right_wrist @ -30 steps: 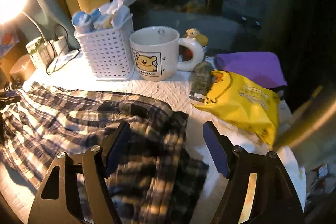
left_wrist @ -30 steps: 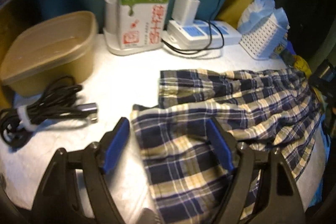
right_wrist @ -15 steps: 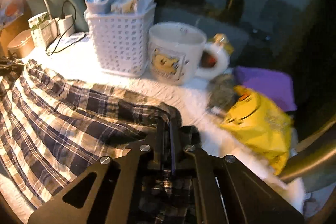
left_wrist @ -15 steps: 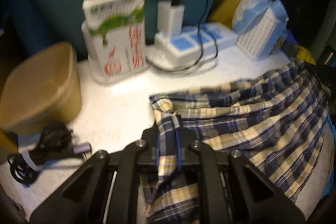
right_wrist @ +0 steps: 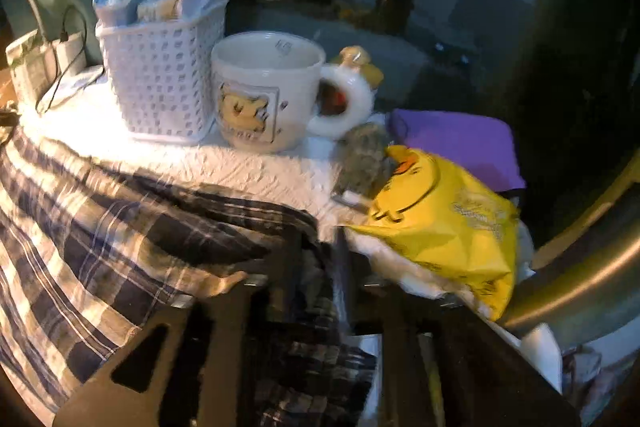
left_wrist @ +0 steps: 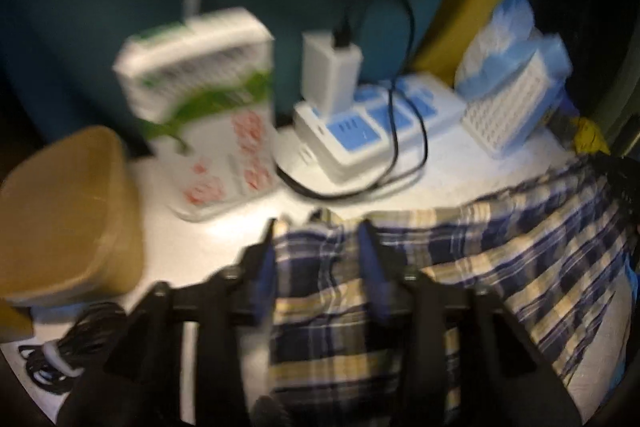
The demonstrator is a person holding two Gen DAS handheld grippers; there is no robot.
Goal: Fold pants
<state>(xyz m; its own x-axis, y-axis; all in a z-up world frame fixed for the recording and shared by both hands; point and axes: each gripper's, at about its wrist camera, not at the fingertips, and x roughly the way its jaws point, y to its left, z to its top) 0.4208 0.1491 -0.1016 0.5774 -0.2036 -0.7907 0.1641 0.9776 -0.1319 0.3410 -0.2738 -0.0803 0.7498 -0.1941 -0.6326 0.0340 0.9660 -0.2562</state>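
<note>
The plaid pants (left_wrist: pixel 500 259), blue, cream and navy, lie across the white table. In the left wrist view my left gripper (left_wrist: pixel 318 239) has its blue fingers parted, with the pants' near-left edge between them; the frame is blurred. In the right wrist view the pants (right_wrist: pixel 120 227) spread to the left. My right gripper (right_wrist: pixel 318 251) stands at the pants' right end with a narrow gap between its fingers and cloth bunched in that gap.
A tan tub (left_wrist: pixel 64 219), a coiled black cable (left_wrist: pixel 68 347), a carton (left_wrist: pixel 208 131) and a power strip with charger (left_wrist: pixel 360 131) stand on the left. A white basket (right_wrist: pixel 160 83), a bear mug (right_wrist: pixel 272 91), a yellow packet (right_wrist: pixel 444 223) and a purple cloth (right_wrist: pixel 460 147) stand on the right.
Both grippers closed on the pants half a second ago. Now the left fingers have parted after carrying the edge toward the back. The right fingers have opened a narrow gap.
</note>
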